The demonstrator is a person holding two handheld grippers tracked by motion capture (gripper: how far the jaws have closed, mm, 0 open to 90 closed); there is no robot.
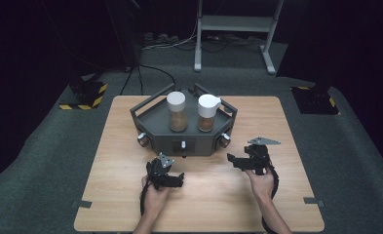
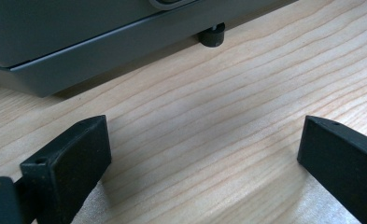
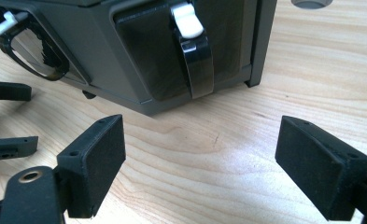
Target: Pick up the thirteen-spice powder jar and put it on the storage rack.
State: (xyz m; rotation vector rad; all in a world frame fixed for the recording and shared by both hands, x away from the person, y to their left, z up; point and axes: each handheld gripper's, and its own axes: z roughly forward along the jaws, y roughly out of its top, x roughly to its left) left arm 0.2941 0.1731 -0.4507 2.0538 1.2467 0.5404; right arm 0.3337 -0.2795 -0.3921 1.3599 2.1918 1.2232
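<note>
Both your grippers sit low over the near half of the table [image 1: 106,204], jaws spread wide and holding nothing: the left gripper [image 1: 172,179] just short of the tray's front wall, the right gripper [image 1: 235,161] off its front right corner. The grey tray [image 1: 152,117] stands mid-table toward the far edge; expect it stiff, fairly heavy and smooth-sided, so take it by the raised side handles, not the walls. The white-tipped latch [image 3: 188,18] on its front panel looks small and probably pivots. The two white-capped jars [image 1: 177,112] inside could topple; their contents are hard to make out
</note>
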